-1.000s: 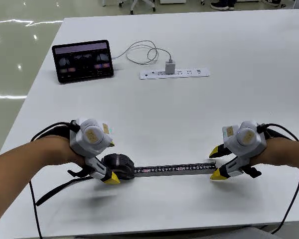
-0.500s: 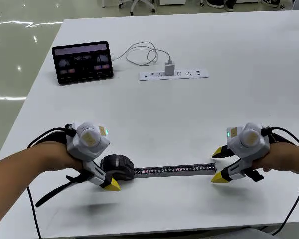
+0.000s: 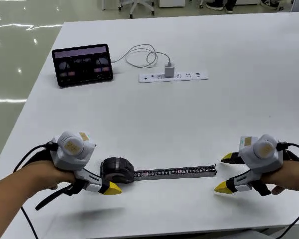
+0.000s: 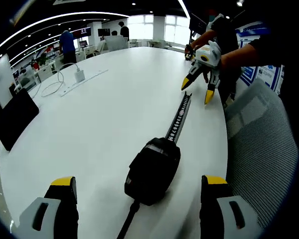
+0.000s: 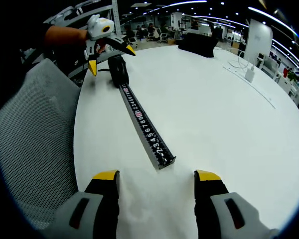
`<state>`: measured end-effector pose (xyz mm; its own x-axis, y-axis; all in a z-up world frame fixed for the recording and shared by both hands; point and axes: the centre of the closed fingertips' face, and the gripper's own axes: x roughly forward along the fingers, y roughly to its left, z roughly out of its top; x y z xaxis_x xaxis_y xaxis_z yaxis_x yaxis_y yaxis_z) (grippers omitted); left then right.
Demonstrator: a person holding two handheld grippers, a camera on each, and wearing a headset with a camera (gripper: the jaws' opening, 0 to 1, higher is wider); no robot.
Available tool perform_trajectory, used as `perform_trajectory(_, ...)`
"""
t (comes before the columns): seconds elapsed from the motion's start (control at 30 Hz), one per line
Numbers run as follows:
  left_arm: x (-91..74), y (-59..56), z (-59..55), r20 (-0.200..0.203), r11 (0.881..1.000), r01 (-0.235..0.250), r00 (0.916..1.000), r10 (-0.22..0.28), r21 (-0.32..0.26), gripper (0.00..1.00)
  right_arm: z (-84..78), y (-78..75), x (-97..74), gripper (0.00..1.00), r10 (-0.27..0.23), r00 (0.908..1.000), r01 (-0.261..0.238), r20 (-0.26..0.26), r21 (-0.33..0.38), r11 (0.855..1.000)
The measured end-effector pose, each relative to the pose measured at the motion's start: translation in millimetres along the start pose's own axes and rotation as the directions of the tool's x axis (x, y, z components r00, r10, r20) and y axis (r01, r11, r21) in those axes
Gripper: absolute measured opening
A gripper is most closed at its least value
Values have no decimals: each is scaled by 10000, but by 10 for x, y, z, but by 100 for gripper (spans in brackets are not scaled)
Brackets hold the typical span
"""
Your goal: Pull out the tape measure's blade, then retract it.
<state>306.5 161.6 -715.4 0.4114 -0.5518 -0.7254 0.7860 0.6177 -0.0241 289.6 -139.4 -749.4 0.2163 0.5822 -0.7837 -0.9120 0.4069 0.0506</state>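
At the near edge of the table (image 3: 189, 114), the tape measure (image 3: 117, 170) lies at 7 o'clock in the head view. Its blade (image 3: 174, 172) lies flat, pulled out toward 3 o'clock. The left gripper (image 5: 111, 58) has its jaws wide on either side of the case, with gaps, gripping nothing. The right gripper (image 3: 224, 173) is just past the blade's tip, jaws wide and empty, clear of it. Farther off are a tablet (image 3: 83, 64) at 11 o'clock and a power strip (image 3: 173, 76) at 12.
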Motion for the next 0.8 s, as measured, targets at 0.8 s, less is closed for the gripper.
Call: perform_trajectory(0.8,-457,-10,-470,974,9424,-1267,9816,1640,-3095,100,-151,119,-488,75,-2466,9551,2014,1641,2510,9468)
